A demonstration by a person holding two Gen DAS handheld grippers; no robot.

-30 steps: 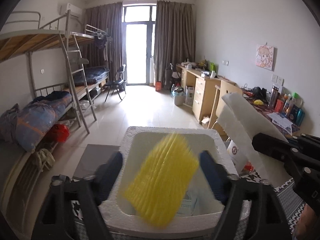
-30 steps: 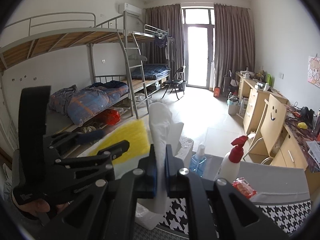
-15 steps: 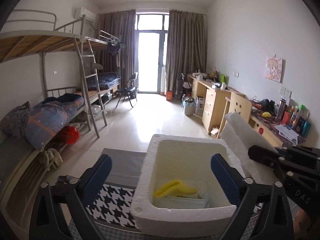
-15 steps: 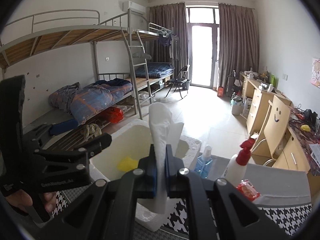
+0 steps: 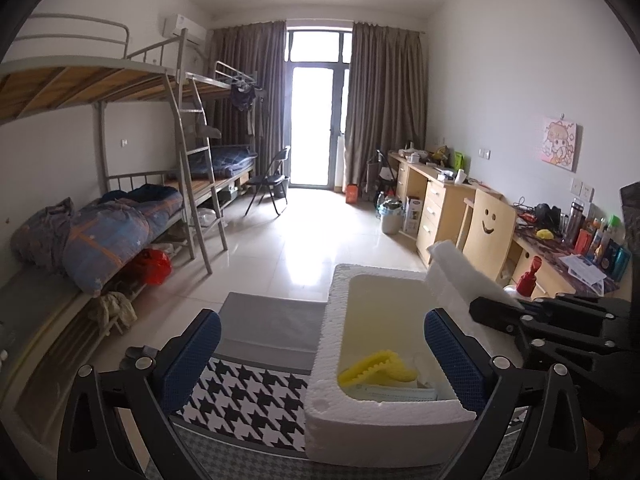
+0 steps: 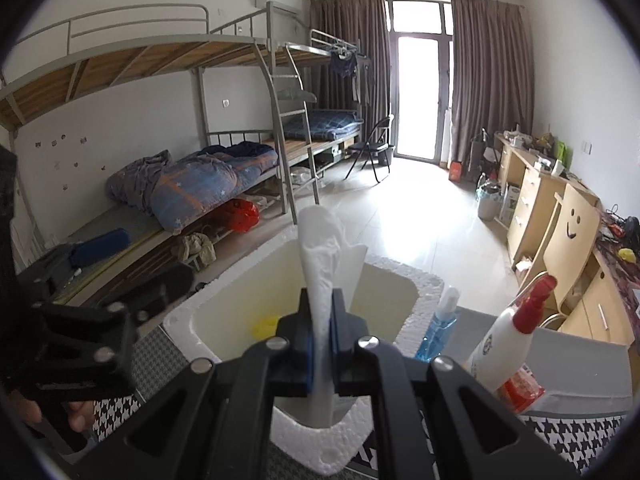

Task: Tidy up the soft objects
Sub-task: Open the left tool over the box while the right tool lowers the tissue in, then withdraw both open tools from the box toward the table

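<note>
With L jaws wide and empty, my R gripper (image 6: 320, 344) clamps white foam sheet (image 6: 324, 248), prob. foam; next, lower into foam box (image 5: 340, 412).

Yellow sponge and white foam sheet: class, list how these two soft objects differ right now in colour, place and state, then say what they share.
The yellow sponge is bright and ridged; the white foam sheet is pale and smooth. The sponge lies loose inside the foam box; the sheet stands upright above it. The open left gripper holds nothing, while the right gripper pinches the sheet. Both look soft.

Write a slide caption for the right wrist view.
Right tongs grip white foam sheet above foam box holding yellow sponge.
</note>
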